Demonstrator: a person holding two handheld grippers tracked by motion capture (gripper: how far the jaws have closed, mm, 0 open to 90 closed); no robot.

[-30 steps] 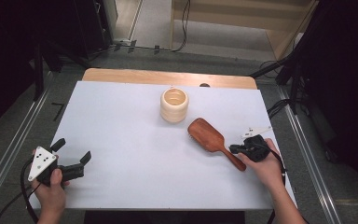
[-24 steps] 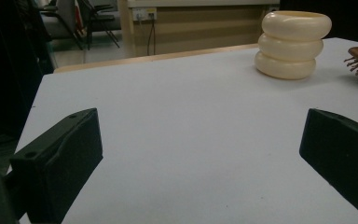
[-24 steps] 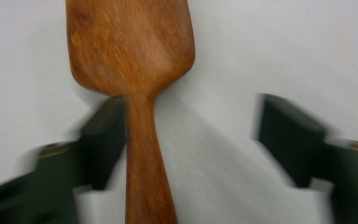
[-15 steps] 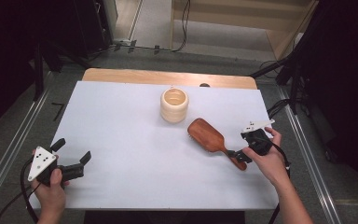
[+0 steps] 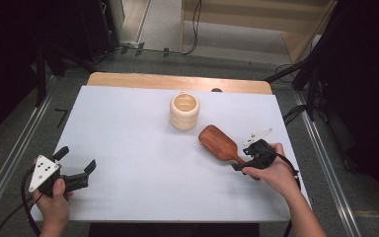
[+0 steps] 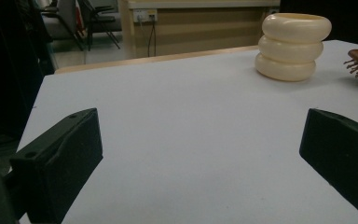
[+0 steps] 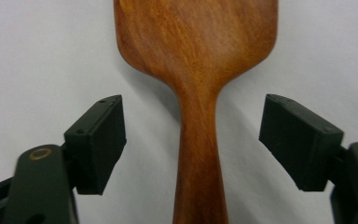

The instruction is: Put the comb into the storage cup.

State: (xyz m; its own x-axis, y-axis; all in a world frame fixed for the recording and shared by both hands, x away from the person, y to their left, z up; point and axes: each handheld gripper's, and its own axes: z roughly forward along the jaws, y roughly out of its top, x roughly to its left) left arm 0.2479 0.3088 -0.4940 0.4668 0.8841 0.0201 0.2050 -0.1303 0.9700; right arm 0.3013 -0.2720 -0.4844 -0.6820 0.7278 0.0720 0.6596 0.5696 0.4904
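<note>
The right gripper [image 7: 193, 140] straddles the wooden hairbrush's [image 7: 196, 70] handle, jaws just narrowing but clear of it. The brush lies near the cream ringed cup [image 5: 184, 111]. Next they likely close to grasp; the left gripper [image 6: 200, 163] rests spread.

Around the right gripper [image 7: 193, 140] the jaws stand apart with the brush [image 5: 220, 144] handle between them, bare table [image 5: 128, 128] showing on each side of the handle. The brush head lies just ahead and blocks the way forward. The cup [image 5: 184, 111] stands beyond and left of it. Ahead of the left gripper [image 5: 74, 165] the table lies free as far as the cup.
</note>
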